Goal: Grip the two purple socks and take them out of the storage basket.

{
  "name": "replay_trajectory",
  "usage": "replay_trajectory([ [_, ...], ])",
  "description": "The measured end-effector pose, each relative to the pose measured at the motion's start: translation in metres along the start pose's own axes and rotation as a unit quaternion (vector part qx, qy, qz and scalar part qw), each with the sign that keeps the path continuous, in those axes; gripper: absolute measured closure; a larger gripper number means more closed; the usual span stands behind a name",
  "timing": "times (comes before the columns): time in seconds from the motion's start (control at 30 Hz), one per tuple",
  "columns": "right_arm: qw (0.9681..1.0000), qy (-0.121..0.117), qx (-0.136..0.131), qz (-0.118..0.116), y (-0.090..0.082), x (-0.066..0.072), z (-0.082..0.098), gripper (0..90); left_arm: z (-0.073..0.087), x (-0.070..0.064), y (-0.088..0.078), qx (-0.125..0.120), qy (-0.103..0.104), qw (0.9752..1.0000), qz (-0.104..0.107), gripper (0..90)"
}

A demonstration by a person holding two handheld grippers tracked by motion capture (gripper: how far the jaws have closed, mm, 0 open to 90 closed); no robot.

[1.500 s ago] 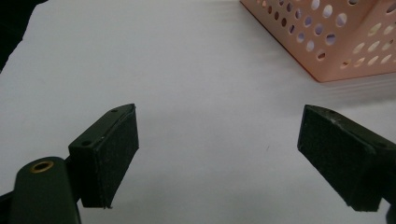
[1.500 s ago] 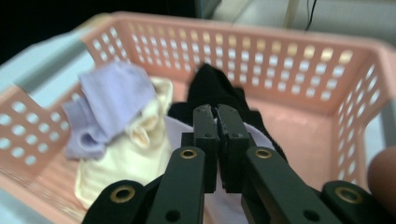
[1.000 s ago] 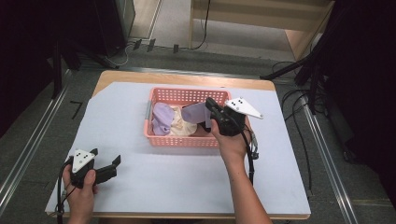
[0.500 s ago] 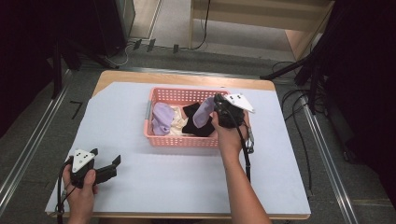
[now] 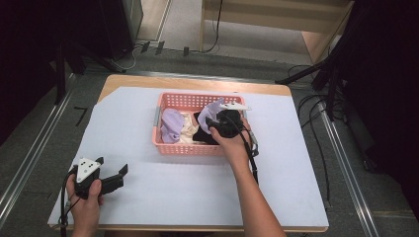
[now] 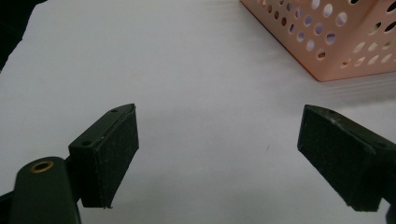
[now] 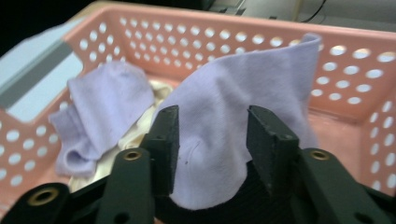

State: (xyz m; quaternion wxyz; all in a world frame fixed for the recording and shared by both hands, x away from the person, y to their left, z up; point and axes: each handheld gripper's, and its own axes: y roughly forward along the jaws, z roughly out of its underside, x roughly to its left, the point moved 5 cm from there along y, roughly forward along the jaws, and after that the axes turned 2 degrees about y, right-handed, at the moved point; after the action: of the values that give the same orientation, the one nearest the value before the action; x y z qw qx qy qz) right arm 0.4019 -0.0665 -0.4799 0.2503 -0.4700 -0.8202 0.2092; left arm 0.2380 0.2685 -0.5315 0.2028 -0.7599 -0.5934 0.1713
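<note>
I am parking the left gripper at seven o'clock, jaws wide and empty. In the pink perforated plastic basket at twelve, the right gripper, just opening partway, is straddling the lilac fleece cloth, probably unclamped; I am lowering before pinching.

Lavender sock, soft and crumpled (standing upright), centre of frame, inside the pink perforated basket.

I see the basket in the middle of the bench; cloths lie inside it.
</note>
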Motion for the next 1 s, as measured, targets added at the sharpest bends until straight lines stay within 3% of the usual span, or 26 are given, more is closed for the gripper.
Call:
replay_trajectory([
  [0.1,0.9991,-0.02,0.037,0.002,0.006,0.004,0.004,47.9,0.0,0.0,0.0,0.001,0.0,1.0,-0.001,13.1],
  [0.2,0.9964,-0.022,0.081,0.014,0.012,0.005,0.007,48.9,0.0,0.0,0.0,0.001,0.001,1.0,-0.001,13.2],
  [0.3,0.9947,-0.026,0.095,0.029,0.014,0.004,0.008,66.8,0.0,0.0,0.0,-0.001,0.0,1.0,-0.001,13.2],
  [0.33,0.9947,-0.026,0.095,0.029,0.014,0.004,0.008,66.8,0.0,0.0,0.0,-0.001,0.0,1.0,-0.001,13.1],
  [0.4,0.9954,-0.027,0.085,0.034,0.012,0.004,0.008,81.5,0.0,0.0,0.0,0.0,0.001,1.0,0.0,13.2],
  [0.43,0.9972,-0.024,0.063,0.034,0.008,0.004,0.007,86.5,0.0,0.0,0.0,0.0,0.0,1.0,0.0,13.2],
  [0.5,0.9979,-0.022,0.05,0.034,0.005,0.003,0.007,87.0,0.0,0.0,0.0,0.001,-0.001,1.0,0.002,13.2],
  [0.53,0.9994,-0.021,0.017,0.02,-0.002,0.004,0.005,87.2,0.0,0.0,0.0,0.001,-0.001,1.0,0.003,13.2],
  [0.57,0.9994,-0.021,0.017,0.02,-0.002,0.004,0.005,87.2,0.0,0.001,0.0,0.001,-0.001,1.0,0.003,13.2],
  [0.6,0.9999,-0.01,-0.006,-0.002,-0.012,0.007,0.003,87.2,0.0,0.001,0.0,0.0,-0.003,1.0,0.004,13.2],
  [0.67,0.9998,-0.005,-0.014,-0.013,-0.018,0.009,0.002,87.1,0.0,0.001,0.0,0.001,-0.003,1.0,0.004,13.2],
  [0.77,0.9963,0.012,-0.037,-0.076,-0.048,0.021,0.001,87.0,0.0,0.001,0.0,0.001,-0.002,1.0,0.003,13.2],
  [0.83,0.995,0.027,-0.039,-0.089,-0.057,0.021,0.002,86.9,0.0,0.0,0.0,0.004,-0.002,1.0,0.001,13.2],
  [0.87,0.9954,0.032,-0.038,-0.082,-0.057,0.018,0.003,86.8,0.0,0.0,0.001,0.001,0.0,1.0,0.0,13.2],
  [0.93,0.9986,0.028,-0.026,-0.038,-0.051,0.008,0.005,85.9,0.0,0.0,0.0,0.001,0.0,1.0,0.001,13.3],
  [1.0,0.9993,0.032,-0.018,-0.003,-0.042,-0.003,0.006,83.1,0.0,0.0,0.0,0.001,-0.001,1.0,0.0,13.3],
])
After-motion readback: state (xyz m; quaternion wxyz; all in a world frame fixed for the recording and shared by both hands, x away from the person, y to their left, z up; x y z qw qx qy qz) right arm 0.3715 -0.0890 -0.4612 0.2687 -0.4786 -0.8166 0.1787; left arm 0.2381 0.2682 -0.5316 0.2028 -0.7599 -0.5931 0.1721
